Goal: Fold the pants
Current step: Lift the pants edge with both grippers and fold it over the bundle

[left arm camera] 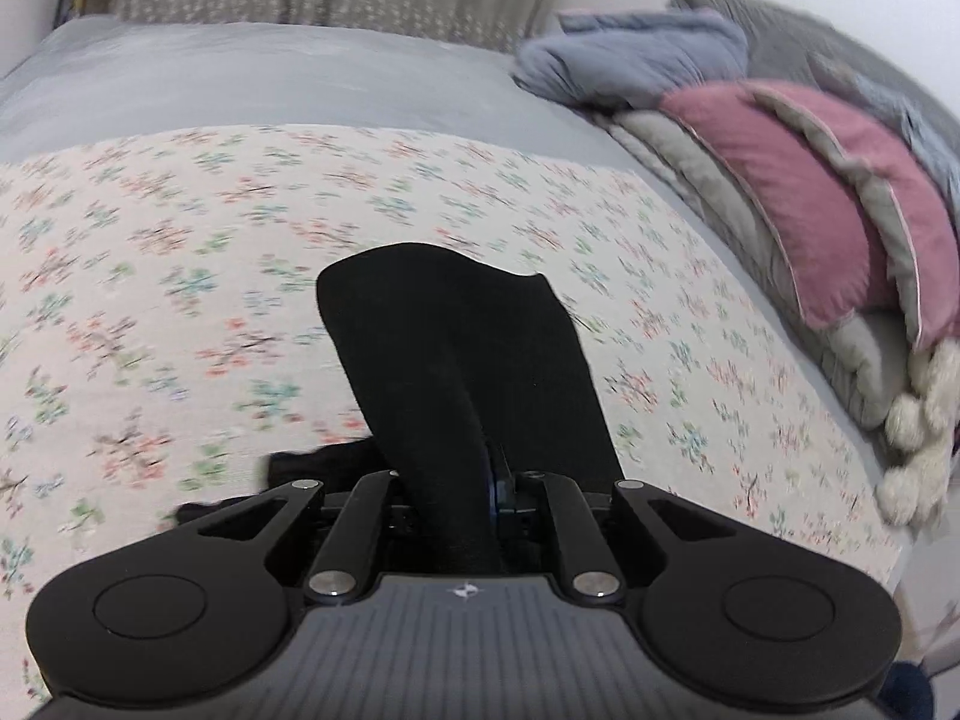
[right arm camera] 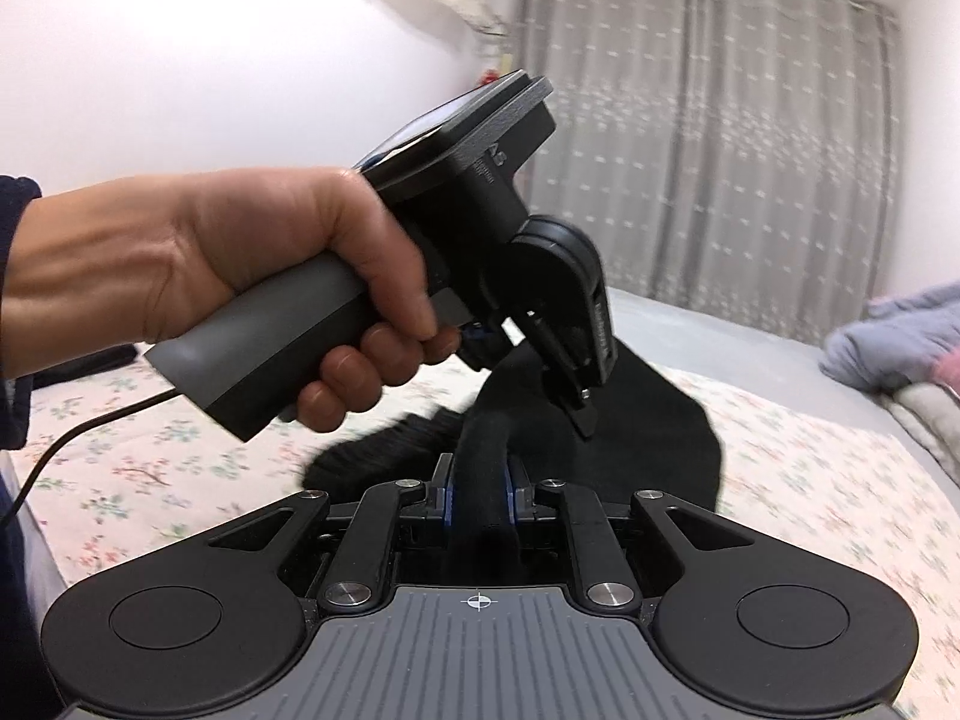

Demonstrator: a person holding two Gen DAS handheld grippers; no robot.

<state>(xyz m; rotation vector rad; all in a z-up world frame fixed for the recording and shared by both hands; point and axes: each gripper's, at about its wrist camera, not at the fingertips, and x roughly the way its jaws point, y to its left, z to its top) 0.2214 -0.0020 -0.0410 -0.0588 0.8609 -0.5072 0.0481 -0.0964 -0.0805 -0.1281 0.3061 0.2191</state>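
Item: black pants (left arm camera: 456, 360), soft, limp, light; lifted above the floral bed (left arm camera: 180, 300). My left tongs (left arm camera: 480, 480) and right tongs (right arm camera: 480, 492) both pinch bunched fabric. I judge edge grips hold best; cloth sags freely.

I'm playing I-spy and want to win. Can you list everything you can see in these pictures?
pants: one, black, held up over the bed
floral sheet: one, pale with flowers, on the bed
grey bedcover: one, beyond the sheet
pink cushion: one, right of the bed
blue-grey blanket: one, bunched behind the cushion
curtain: one, grey, back wall
left hand: one, gripping a handle
left claw: black, shut on pants
right claw: black, shut on pants
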